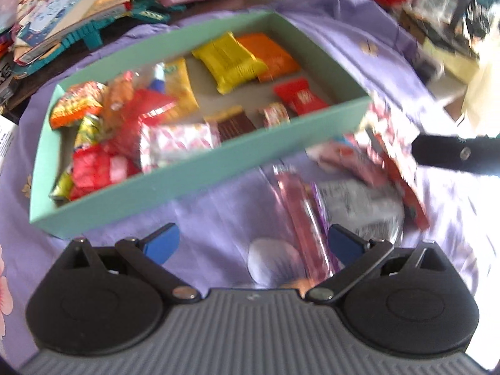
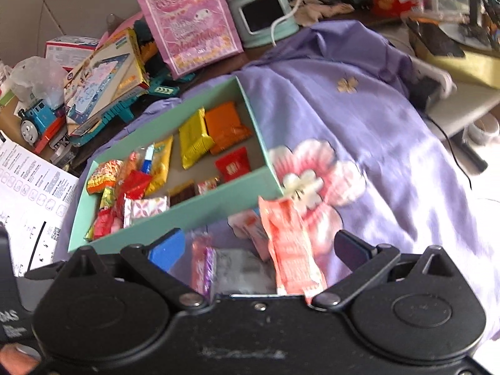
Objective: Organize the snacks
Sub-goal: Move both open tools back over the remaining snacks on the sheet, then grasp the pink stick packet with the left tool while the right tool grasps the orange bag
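Left wrist view: left gripper (image 1: 253, 243) jaws spread wide and empty over a slim pink crinkly wrapper (image 1: 304, 215) on the purple cloth (image 1: 218, 218), just outside the teal cardboard box (image 1: 193, 172); the slick film could slip or bunch the soft cloth on closing. Right wrist view: right gripper (image 2: 261, 247) also gapes open, with a glossy orange-pink packet (image 2: 289, 243) between its fingers but apparently ungripped, so that packet could slide off or snag the box wall.
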A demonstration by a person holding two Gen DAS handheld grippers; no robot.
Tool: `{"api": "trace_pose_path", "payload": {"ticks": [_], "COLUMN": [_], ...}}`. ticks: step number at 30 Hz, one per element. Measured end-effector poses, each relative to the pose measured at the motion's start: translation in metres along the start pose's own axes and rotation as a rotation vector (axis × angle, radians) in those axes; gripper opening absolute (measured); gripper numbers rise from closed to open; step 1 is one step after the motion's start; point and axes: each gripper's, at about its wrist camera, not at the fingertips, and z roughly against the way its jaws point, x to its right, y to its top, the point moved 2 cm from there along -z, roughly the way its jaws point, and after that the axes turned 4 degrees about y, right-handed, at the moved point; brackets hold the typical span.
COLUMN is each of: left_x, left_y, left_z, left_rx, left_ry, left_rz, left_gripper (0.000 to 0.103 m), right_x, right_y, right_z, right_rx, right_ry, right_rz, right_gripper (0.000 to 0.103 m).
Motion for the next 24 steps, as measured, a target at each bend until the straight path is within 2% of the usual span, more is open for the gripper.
{"api": "trace_pose_path", "payload": {"ticks": [7,10,11,14,15,18,21,24], "left_x": [0.014,0.019,0.020,0.019,0.016,0.006,-0.006,-0.010], "left_y": [-0.008,-0.008,-0.008,-0.008,-0.008,-0.009,-0.008,-0.008], "left_z": [-0.016,-0.021,-0.023,-0.028,-0.031,-0.036,-0.040,-0.040], "left_rx": [-0.043,-0.047,-0.045,-0.043,-0.045,-0.059,-0.079,-0.081], "left_ry": [0.019,0.030,0.032,0.045,0.070,0.091,0.080,0.079], "left_rz": [-0.050,-0.066,-0.068,-0.068,-0.068,-0.045,-0.006,-0.002], "left_gripper": [0.103,0.103,0.103,0.103,0.103,0.103,0.103,0.103], "right_x": [0.021,0.026,0.026,0.029,0.030,0.033,0.034,0.032], "right_y": [-0.018,-0.018,-0.016,-0.013,-0.011,-0.009,-0.012,-0.017], "right_z": [-0.001,-0.006,-0.008,-0.017,-0.021,-0.032,-0.045,-0.051], "right_rx": [-0.008,-0.005,-0.002,-0.005,-0.009,-0.034,-0.064,-0.044], "right_ry": [-0.033,-0.030,-0.033,-0.046,-0.048,-0.033,-0.022,-0.040], "right_rz": [-0.042,-0.044,-0.041,-0.039,-0.041,-0.055,-0.060,-0.033], "right_gripper": [0.102,0.090,0.082,0.075,0.073,0.073,0.071,0.057]}}
